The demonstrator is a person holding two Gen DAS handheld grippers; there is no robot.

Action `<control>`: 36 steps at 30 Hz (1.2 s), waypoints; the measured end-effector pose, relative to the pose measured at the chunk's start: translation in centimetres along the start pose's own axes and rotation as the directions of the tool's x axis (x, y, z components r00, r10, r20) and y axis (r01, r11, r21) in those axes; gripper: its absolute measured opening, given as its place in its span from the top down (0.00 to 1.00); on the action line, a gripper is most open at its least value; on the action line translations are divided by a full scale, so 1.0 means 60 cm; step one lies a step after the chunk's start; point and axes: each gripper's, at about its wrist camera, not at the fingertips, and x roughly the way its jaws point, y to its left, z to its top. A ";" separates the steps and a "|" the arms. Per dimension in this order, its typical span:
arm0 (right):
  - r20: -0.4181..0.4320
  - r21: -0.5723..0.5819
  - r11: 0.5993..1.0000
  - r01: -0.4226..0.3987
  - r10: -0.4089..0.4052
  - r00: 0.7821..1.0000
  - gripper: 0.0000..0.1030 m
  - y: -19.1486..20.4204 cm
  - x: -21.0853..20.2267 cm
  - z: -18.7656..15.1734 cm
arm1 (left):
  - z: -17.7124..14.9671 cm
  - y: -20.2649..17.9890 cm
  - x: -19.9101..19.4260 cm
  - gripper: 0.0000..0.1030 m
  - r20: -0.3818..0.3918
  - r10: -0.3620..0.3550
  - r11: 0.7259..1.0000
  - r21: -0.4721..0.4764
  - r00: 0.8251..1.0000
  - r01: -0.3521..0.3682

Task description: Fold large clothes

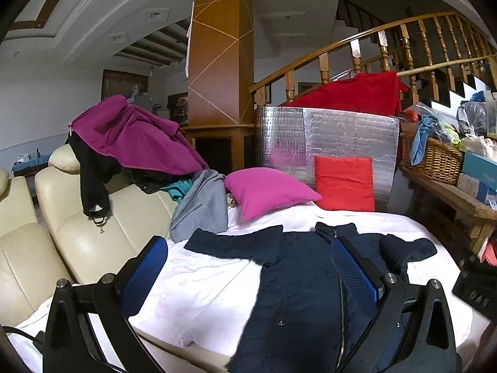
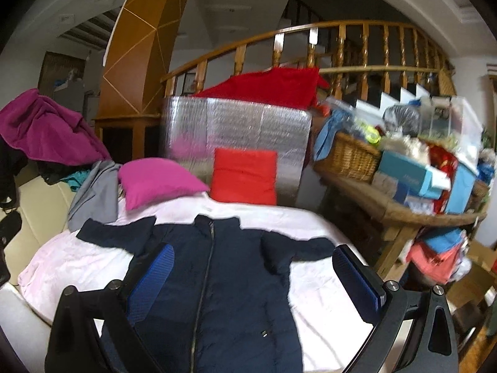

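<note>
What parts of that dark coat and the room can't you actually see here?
- Coat hem: both views, cut off by the bottom edge and hidden behind the fingers.
- Shelf clutter: right view, blurred.
- Clothes under the purple jacket: left view, covered by it.
- Box text: too small.

Left gripper (image 1: 248, 267) and right gripper (image 2: 251, 276): black angular frames, round silver screw heads, blue textured rubber finger pads (image 1: 144, 275). Black cable (image 1: 21, 332) beside left frame.

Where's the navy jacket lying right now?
The zipped navy padded jacket lies spread flat on the white sheet, collar toward the magenta pillow and red cushion, centred in both wrist views.
</note>
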 end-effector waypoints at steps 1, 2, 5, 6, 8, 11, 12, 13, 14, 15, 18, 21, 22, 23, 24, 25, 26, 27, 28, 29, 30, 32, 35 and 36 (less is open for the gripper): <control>-0.009 0.001 1.000 -0.001 0.001 1.000 0.00 0.001 0.005 -0.005 | -0.002 -0.005 0.000 0.00 0.003 -0.002 1.000 0.004 1.000 0.002; -0.019 0.004 1.000 0.000 0.000 1.000 0.00 -0.001 0.009 -0.009 | -0.006 -0.010 0.001 0.00 0.004 -0.003 1.000 0.009 1.000 0.003; -0.030 0.011 1.000 0.003 -0.003 1.000 0.00 -0.001 0.014 -0.017 | -0.015 -0.025 0.003 0.00 -0.009 -0.019 1.000 0.025 1.000 0.019; -0.032 0.015 1.000 0.005 -0.004 0.999 0.00 -0.002 0.012 -0.019 | -0.017 -0.030 0.004 0.00 -0.017 -0.025 0.999 0.029 1.000 0.026; -0.031 0.017 1.000 0.007 -0.006 1.000 0.00 -0.005 0.007 -0.023 | -0.022 -0.038 0.004 0.00 -0.029 -0.032 0.999 0.037 0.999 0.033; -0.030 0.020 1.000 0.010 -0.009 1.000 0.00 -0.003 -0.004 -0.024 | -0.023 -0.042 0.000 0.00 -0.031 -0.037 0.998 0.044 0.999 0.039; -0.030 0.021 1.000 0.009 -0.009 1.000 0.00 -0.003 -0.007 -0.024 | -0.023 -0.042 -0.001 0.00 -0.030 -0.034 0.998 0.046 0.999 0.035; -0.028 0.021 1.000 0.011 -0.010 1.000 0.00 -0.004 -0.010 -0.023 | -0.023 -0.042 -0.002 0.00 -0.029 -0.031 0.998 0.047 0.999 0.032; -0.028 0.021 1.000 0.014 -0.013 1.000 0.00 -0.004 -0.011 -0.021 | -0.023 -0.042 -0.002 0.00 -0.030 -0.028 0.998 0.047 0.999 0.029; -0.027 0.021 1.000 0.014 -0.014 1.000 0.00 -0.004 -0.013 -0.019 | -0.023 -0.040 -0.001 0.00 -0.032 -0.026 0.999 0.045 0.999 0.028; -0.021 0.024 1.000 0.017 -0.017 1.000 0.00 -0.004 -0.014 -0.018 | -0.024 -0.037 0.005 0.00 -0.042 -0.019 0.999 0.045 0.999 0.021; -0.025 0.024 1.000 0.016 -0.015 1.000 0.00 -0.003 -0.008 -0.016 | -0.025 -0.039 0.014 0.00 -0.048 -0.017 0.999 0.049 0.999 0.019; -0.027 0.022 1.000 0.016 -0.015 1.000 0.00 -0.002 -0.007 -0.016 | -0.025 -0.040 0.016 0.00 -0.050 -0.016 0.999 0.051 0.999 0.018; -0.029 0.021 1.000 0.015 -0.014 0.999 0.00 -0.001 -0.004 -0.016 | -0.026 -0.042 0.020 0.00 -0.053 -0.016 0.998 0.053 0.998 0.019; -0.033 0.021 1.000 0.012 -0.011 0.999 0.00 0.000 -0.002 -0.017 | -0.026 -0.044 0.022 0.00 -0.056 -0.017 0.998 0.054 0.998 0.020; -0.036 0.021 1.000 0.010 -0.010 0.999 0.00 -0.001 0.000 -0.018 | -0.027 -0.046 0.023 0.00 -0.057 -0.017 0.998 0.056 0.998 0.020; -0.038 0.020 1.000 0.010 -0.009 0.999 0.00 -0.001 0.003 -0.019 | -0.028 -0.050 0.026 0.00 -0.060 -0.019 0.998 0.059 0.998 0.022; -0.041 0.020 1.000 0.010 -0.009 0.999 0.00 -0.001 0.006 -0.019 | -0.028 -0.052 0.028 0.00 -0.061 -0.020 0.998 0.062 0.998 0.023; -0.044 0.020 1.000 0.010 -0.009 0.999 0.00 -0.001 0.008 -0.019 | -0.029 -0.054 0.030 0.00 -0.062 -0.020 0.998 0.065 0.998 0.024; -0.047 0.021 1.000 0.010 -0.009 0.999 0.00 -0.002 0.011 -0.020 | -0.030 -0.057 0.031 0.00 -0.062 -0.021 0.997 0.068 0.998 0.026; -0.049 0.022 1.000 0.011 -0.010 0.999 0.00 -0.003 0.014 -0.020 | -0.030 -0.059 0.032 0.00 -0.062 -0.021 0.997 0.071 0.998 0.026; -0.054 0.027 1.000 0.010 -0.009 0.999 0.00 -0.007 0.021 -0.020 | -0.031 -0.063 0.036 0.00 -0.062 -0.019 0.997 0.076 0.998 0.024; -0.061 0.031 0.999 0.011 -0.009 0.998 0.00 -0.011 0.031 -0.020 | -0.032 -0.068 0.042 0.00 -0.065 -0.018 0.997 0.079 0.998 0.023; -0.064 0.032 0.999 0.011 -0.009 0.998 0.00 -0.013 0.035 -0.020 | -0.032 -0.070 0.044 0.00 -0.066 -0.018 0.997 0.079 0.998 0.023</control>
